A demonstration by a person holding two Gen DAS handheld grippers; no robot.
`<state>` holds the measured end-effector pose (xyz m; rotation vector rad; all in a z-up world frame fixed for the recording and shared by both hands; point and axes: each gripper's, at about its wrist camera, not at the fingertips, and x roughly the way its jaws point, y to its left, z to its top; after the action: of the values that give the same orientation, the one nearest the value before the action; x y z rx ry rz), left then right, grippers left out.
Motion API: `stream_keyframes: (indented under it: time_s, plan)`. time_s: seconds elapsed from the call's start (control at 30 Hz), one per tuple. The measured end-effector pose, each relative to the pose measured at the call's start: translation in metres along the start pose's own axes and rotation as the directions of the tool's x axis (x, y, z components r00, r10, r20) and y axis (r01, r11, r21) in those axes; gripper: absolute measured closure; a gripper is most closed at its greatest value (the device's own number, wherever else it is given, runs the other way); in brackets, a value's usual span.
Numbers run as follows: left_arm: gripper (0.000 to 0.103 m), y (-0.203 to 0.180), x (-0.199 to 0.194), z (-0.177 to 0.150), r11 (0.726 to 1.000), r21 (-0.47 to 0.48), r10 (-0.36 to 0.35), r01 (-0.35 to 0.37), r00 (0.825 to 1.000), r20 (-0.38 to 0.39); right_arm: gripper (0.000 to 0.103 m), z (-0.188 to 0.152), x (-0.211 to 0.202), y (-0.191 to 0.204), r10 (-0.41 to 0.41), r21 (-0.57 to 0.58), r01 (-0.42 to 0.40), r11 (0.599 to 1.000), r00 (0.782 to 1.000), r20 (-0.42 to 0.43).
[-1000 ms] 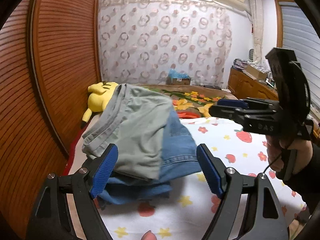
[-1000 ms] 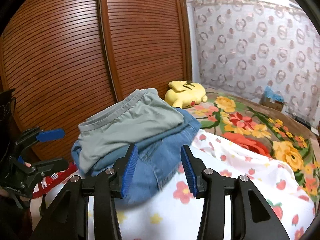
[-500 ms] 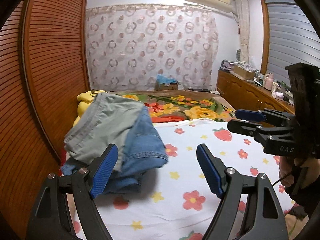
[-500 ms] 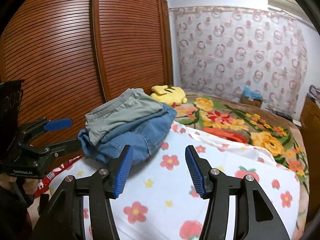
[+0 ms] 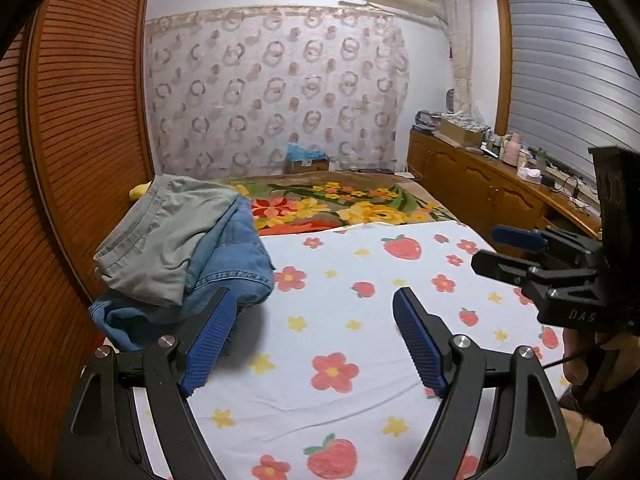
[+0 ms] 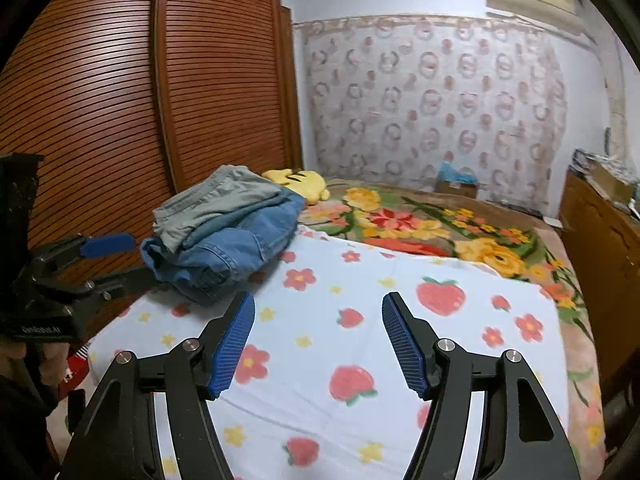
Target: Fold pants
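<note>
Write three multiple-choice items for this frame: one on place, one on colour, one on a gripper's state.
1. Where is the pile of pants?
A. by the wardrobe side of the bed
B. on the dresser
C. on the floor

2. What colour is the top garment?
A. red
B. grey-green
C. black

3. How does the left gripper stand?
A. shut on denim
B. shut, empty
C. open, empty

Answers: 1 A, the pile lies on the sheet next to the wardrobe; 2 B, grey-green cloth lies over the jeans; 3 C, only sheet shows between its spread fingers.
</note>
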<state>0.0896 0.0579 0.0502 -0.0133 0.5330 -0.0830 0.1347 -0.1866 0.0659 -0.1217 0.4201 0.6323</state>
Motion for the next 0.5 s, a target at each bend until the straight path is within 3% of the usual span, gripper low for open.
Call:
stream_keyframes:
  time_s: [0.5]
  plan:
    - [0.022, -0.049, -0.007, -0.003, 0.998, 0.034, -0.048, 0.048, 0.999, -0.006, 0.031, -0.019, -0.047, 0.017, -0.149, 0.073, 0.148, 0.986, 0.989, 0.007]
